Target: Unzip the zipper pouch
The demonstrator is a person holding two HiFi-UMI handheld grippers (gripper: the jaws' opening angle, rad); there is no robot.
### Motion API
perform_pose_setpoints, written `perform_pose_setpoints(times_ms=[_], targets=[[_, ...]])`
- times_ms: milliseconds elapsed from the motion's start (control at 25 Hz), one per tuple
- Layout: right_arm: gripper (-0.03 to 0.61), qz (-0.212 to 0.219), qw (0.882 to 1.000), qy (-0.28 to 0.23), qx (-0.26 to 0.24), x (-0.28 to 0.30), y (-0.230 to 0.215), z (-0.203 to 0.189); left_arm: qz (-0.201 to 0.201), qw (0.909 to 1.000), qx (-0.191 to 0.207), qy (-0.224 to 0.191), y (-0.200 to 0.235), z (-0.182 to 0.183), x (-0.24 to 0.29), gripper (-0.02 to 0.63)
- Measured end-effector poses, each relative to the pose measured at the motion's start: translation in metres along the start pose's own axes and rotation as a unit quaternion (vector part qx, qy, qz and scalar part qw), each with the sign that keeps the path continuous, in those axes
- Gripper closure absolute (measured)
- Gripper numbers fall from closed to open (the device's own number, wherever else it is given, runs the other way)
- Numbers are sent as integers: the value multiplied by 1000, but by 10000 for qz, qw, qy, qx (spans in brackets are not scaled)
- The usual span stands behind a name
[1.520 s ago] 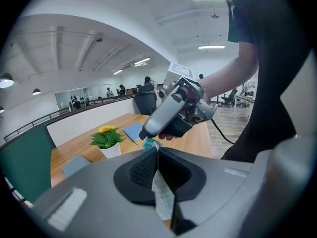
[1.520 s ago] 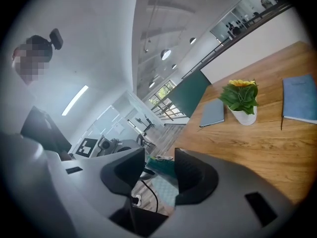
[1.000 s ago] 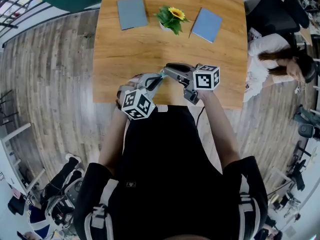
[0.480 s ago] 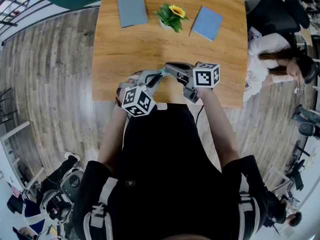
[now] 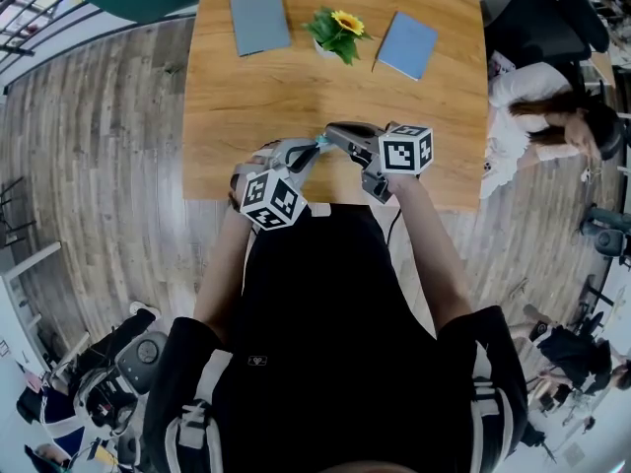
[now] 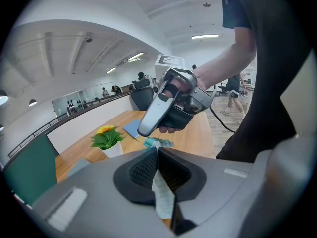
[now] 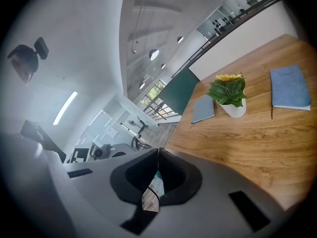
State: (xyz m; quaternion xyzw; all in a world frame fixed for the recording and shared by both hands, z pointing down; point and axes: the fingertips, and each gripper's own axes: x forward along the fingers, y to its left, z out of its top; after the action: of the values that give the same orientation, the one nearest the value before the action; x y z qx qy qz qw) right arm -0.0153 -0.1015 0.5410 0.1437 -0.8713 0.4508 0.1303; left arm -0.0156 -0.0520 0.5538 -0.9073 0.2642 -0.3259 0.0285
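Observation:
The zipper pouch [image 5: 320,143] is a small teal thing held in the air over the near edge of the wooden table [image 5: 296,87], mostly hidden between the two grippers. My left gripper [image 5: 312,153] is shut on it; in the left gripper view a pale strip of the pouch [image 6: 162,198] is pinched between the pads and a teal end [image 6: 158,143] sticks out past the tips. My right gripper [image 5: 328,137] meets it from the right, tip [image 6: 146,129] just above that teal end. It is shut on a teal and pale piece [image 7: 151,191]; whether that is the zipper pull I cannot tell.
Farther back on the table lie two grey-blue notebooks [image 5: 260,23] [image 5: 407,47] with a potted yellow flower [image 5: 338,35] between them. A person sits beyond the table's right edge [image 5: 537,126]. Wooden floor surrounds the table.
The right gripper's marker cube has shifted very slightly toward the left gripper. The left gripper and the pouch have stayed where they were.

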Motion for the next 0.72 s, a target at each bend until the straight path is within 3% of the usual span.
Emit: perform_pose_setpoints(times_ms=[720], targets=[[571, -375, 9986, -328, 170, -5, -16, 0, -89, 9999, 82, 40, 4, -2, 0, 606]])
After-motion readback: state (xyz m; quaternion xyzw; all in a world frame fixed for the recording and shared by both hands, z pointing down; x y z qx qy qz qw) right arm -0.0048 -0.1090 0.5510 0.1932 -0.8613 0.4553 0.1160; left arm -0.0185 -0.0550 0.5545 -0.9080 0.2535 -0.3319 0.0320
